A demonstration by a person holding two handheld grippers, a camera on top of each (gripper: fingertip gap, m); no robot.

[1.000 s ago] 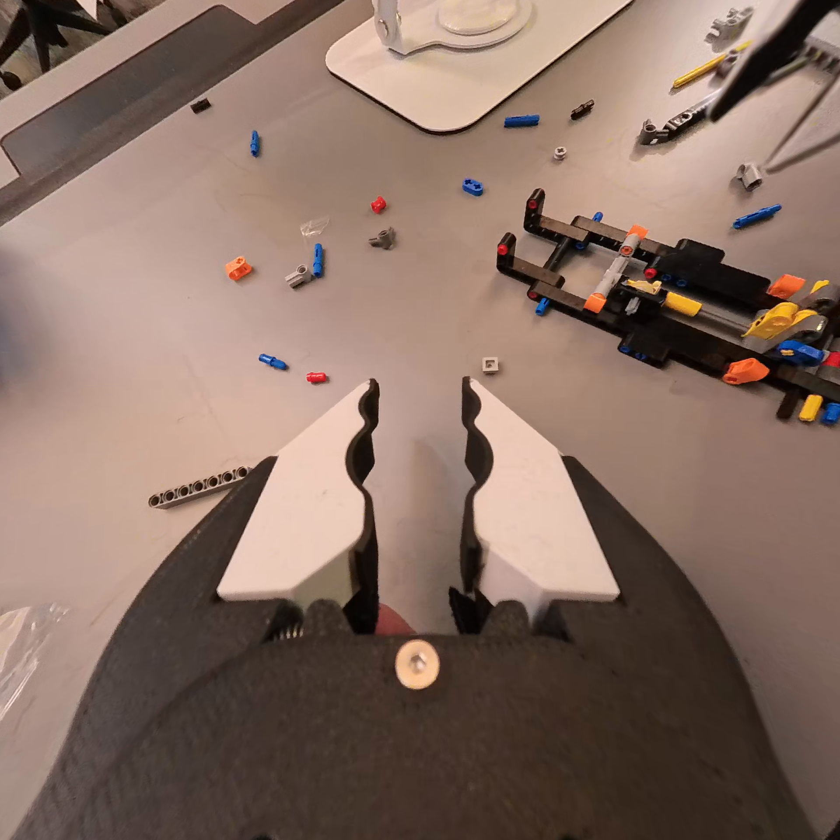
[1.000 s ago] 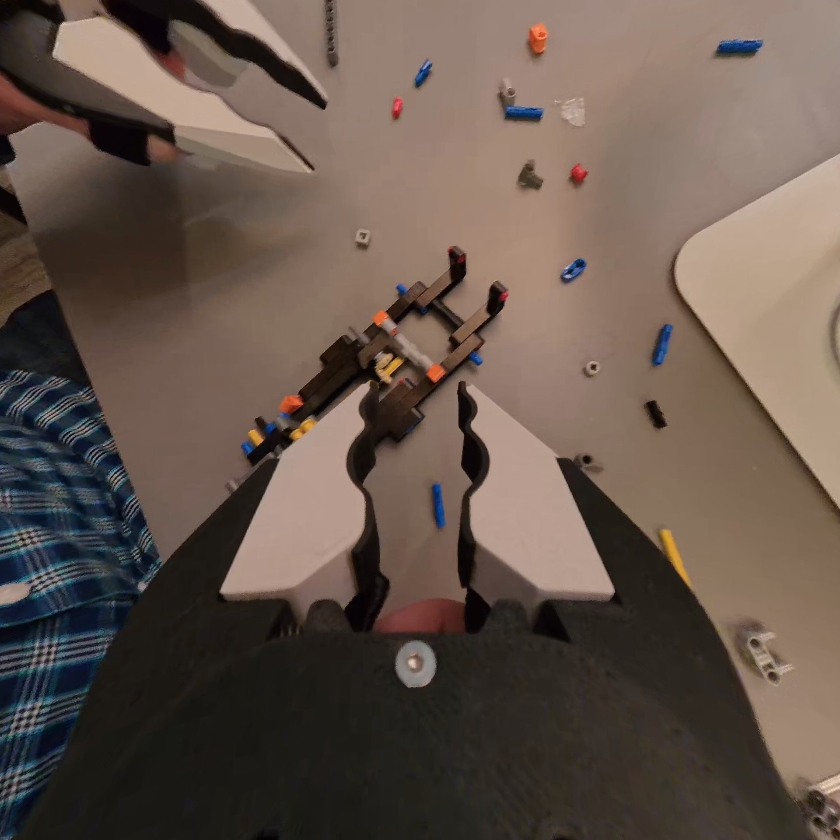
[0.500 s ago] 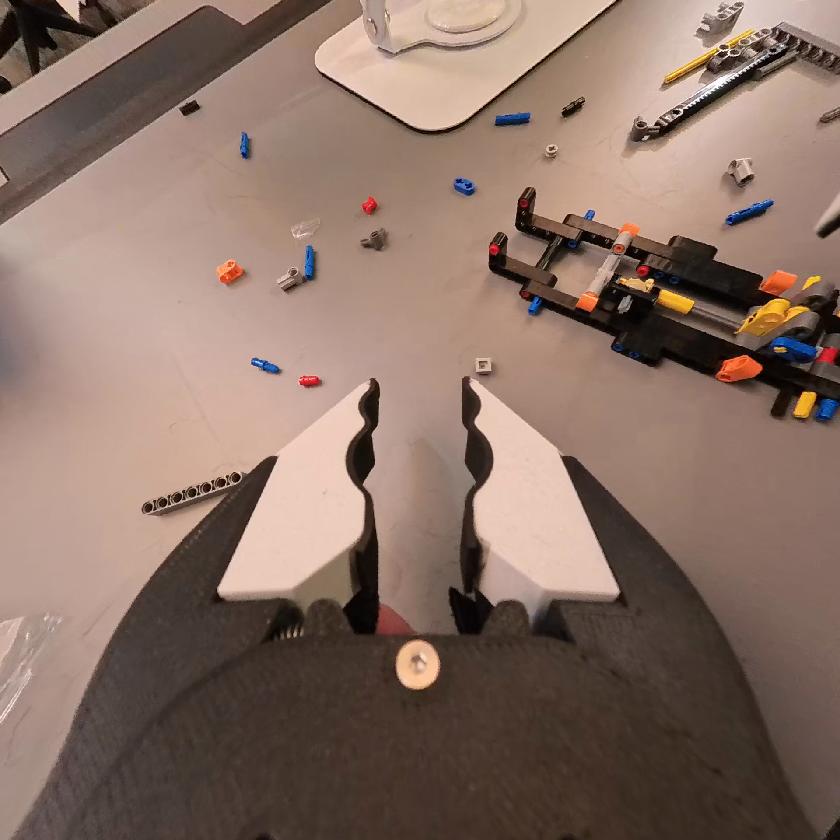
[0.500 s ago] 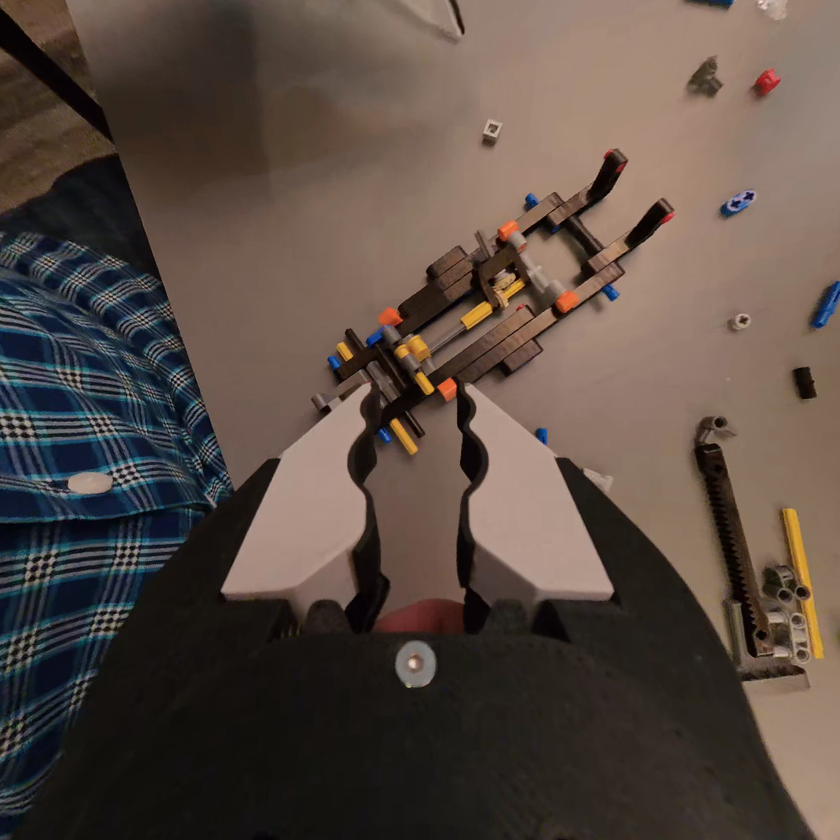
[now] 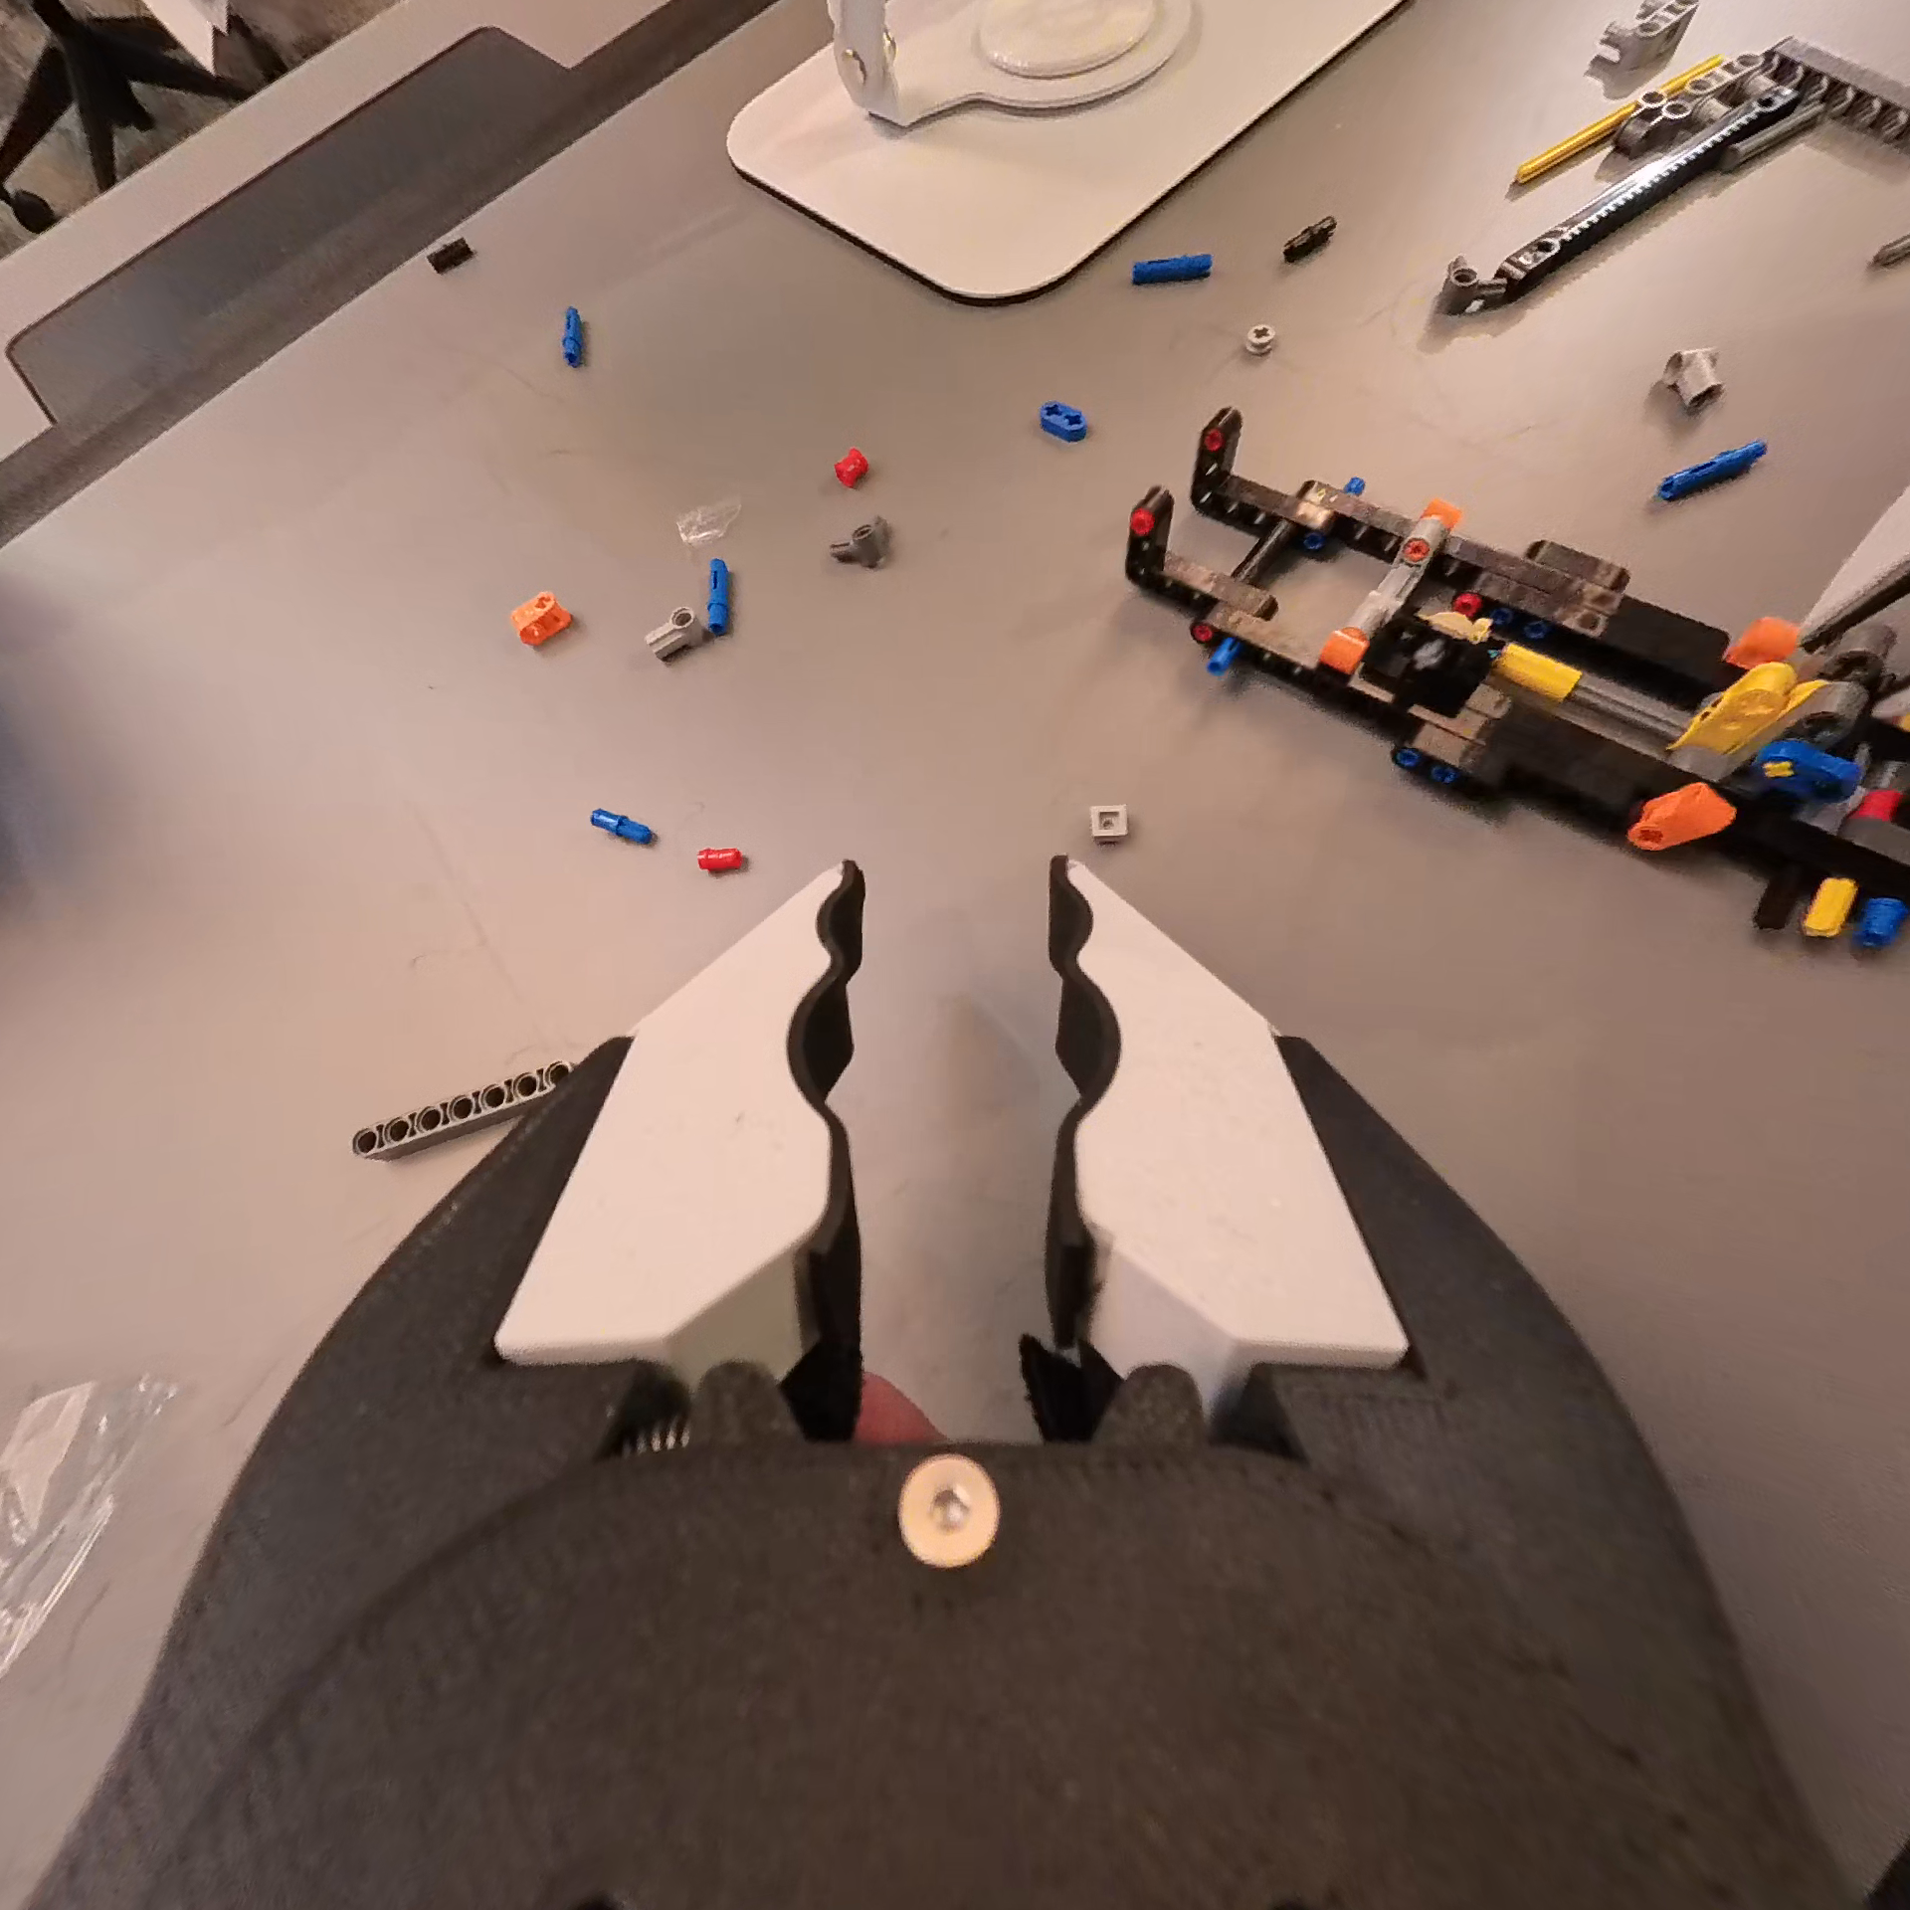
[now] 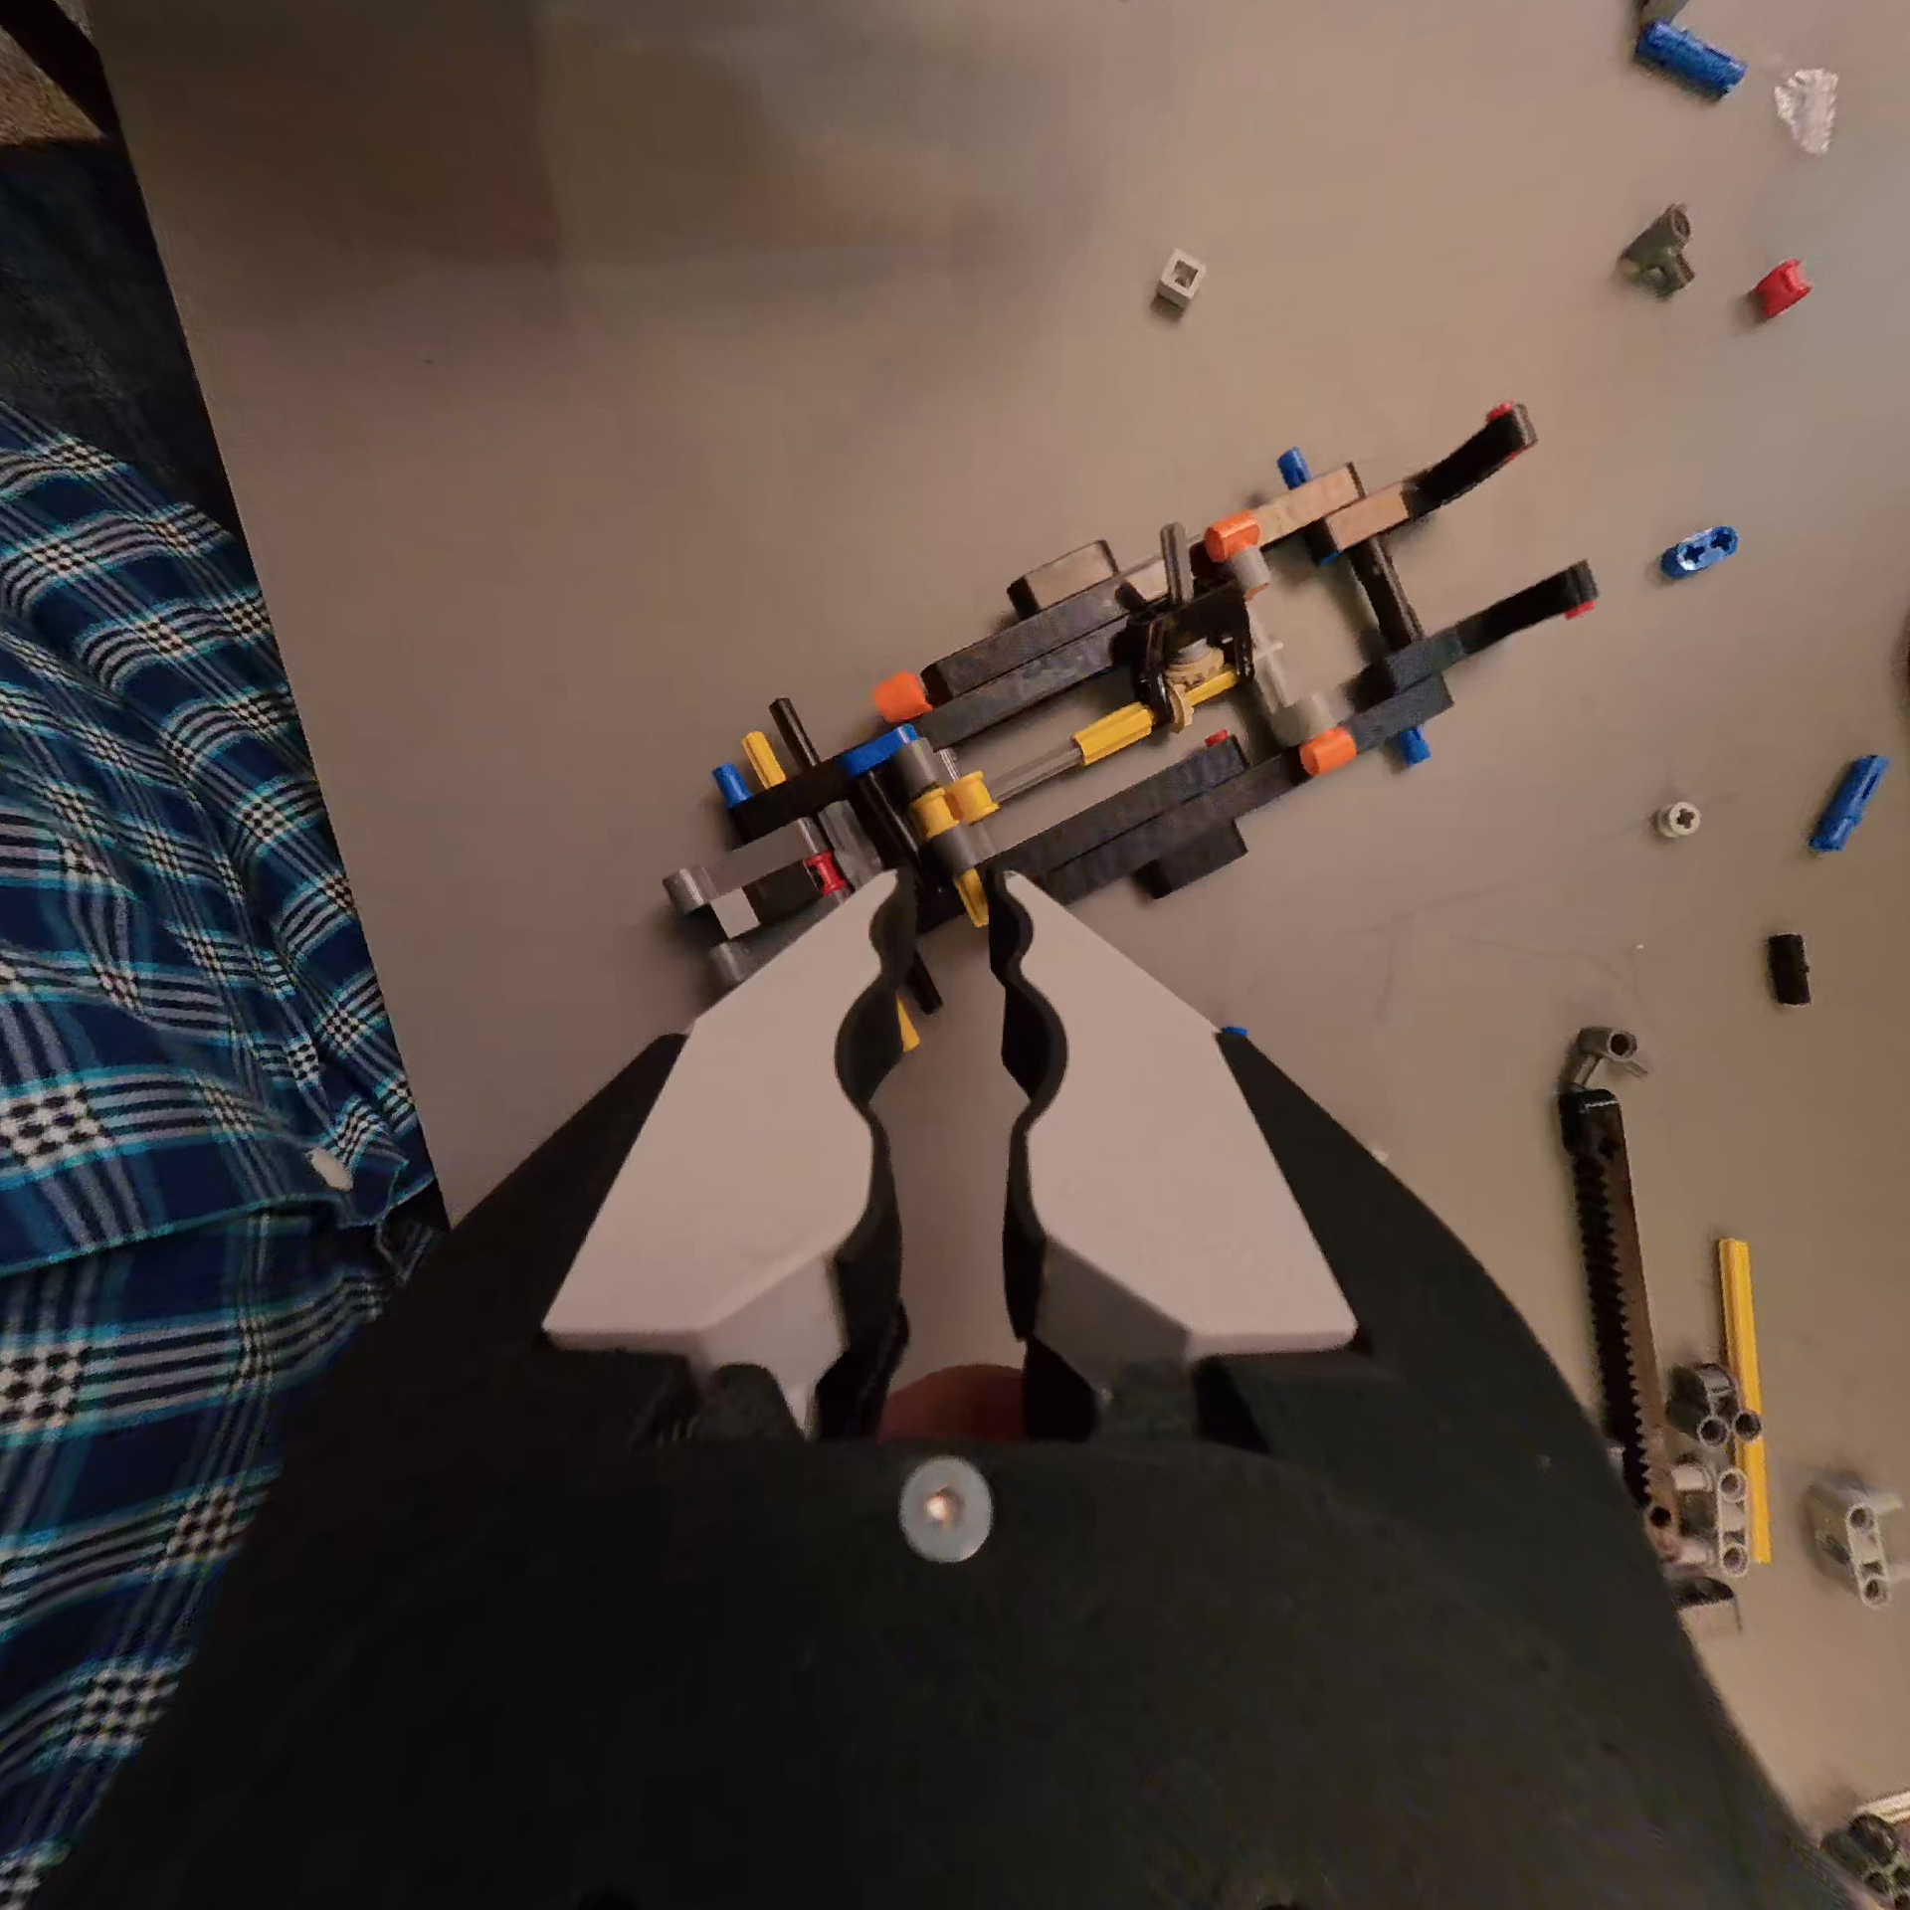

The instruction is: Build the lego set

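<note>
Between the parted right gripper (image 6: 946, 889) fingers, the lego frame's (image 6: 1127, 724) near end is straddled; the left gripper (image 5: 949, 873) is held open over bare table (image 5: 310, 930).

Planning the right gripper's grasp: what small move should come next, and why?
Probably ease the right gripper slightly forward, then close. Its jaws stand open at the near end of the black chassis, around a yellow pin, apparently gripping nothing yet.

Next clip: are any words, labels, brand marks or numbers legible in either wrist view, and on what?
None legible: no writing shows on the lego frame, the loose pieces, the white base or the plastic bag.
</note>
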